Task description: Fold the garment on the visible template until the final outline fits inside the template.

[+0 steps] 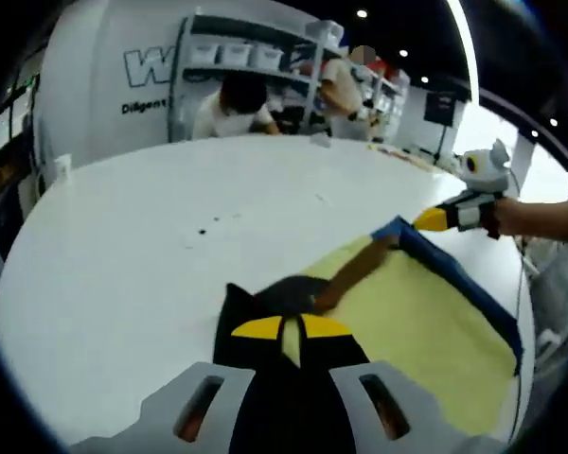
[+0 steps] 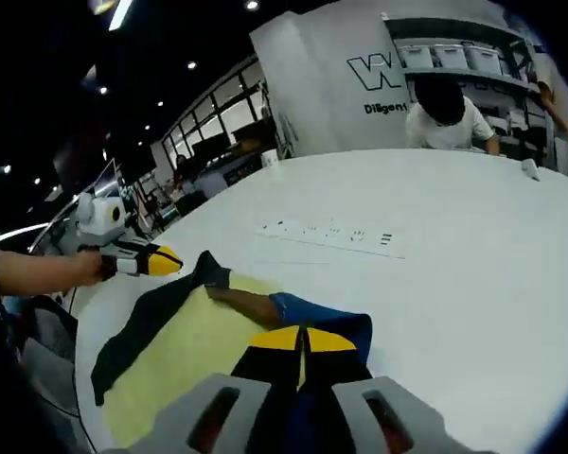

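the garment (image 1: 407,331) lies on the table (image 1: 170,246), at its near edge, with the left gripper (image 1: 291,328) clamped on one corner and the right gripper (image 2: 303,339) on another (each shows at the far corner in the other's view). beyond the garment, a person (image 2: 445,118) leans at the table's far side, shelves (image 1: 256,57) behind.

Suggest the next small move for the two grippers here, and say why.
Probably carry both pinched corners together across the yellow template and lay them down as a fold. The left gripper is shut on the garment's black corner, the right gripper on its blue corner, and the edge between them is stretched along the template's border, so the garment looks ready to fold over.
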